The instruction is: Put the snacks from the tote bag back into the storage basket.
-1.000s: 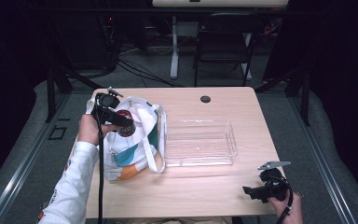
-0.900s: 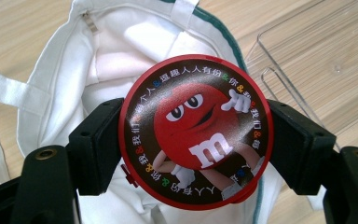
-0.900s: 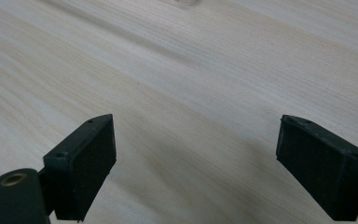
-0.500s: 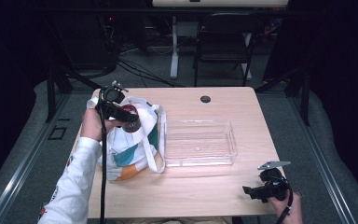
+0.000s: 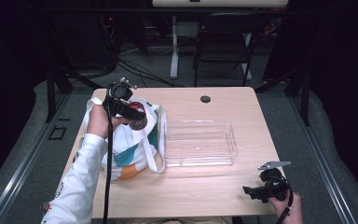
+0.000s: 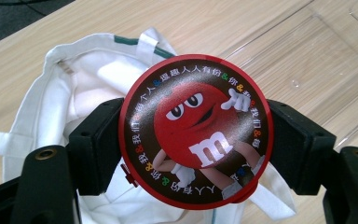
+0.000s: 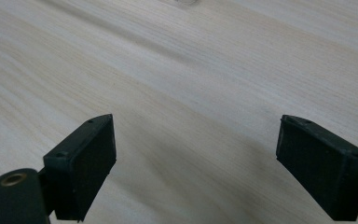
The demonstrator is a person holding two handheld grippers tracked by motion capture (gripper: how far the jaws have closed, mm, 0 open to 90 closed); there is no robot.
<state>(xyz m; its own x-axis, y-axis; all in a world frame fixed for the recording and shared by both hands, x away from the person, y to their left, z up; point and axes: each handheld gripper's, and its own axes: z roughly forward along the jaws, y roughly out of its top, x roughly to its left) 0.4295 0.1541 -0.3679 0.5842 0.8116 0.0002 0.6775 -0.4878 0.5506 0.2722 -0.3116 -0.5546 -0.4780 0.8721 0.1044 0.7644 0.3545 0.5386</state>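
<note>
- Left gripper [image 5: 137,120] was clamped on a round red candy tin [image 6: 196,131], one jaw on each side of it, same grip as a second before.
- Tin sat above the open white tote bag [image 5: 135,149], higher and farther up the table than in the earlier frames.
- Clear plastic tray [image 5: 200,161] lay just right of the bag, unmoved.
- Right gripper [image 5: 249,192] rested near the table's [image 5: 214,196] front right corner, jaws wide with nothing between, unchanged.
</note>
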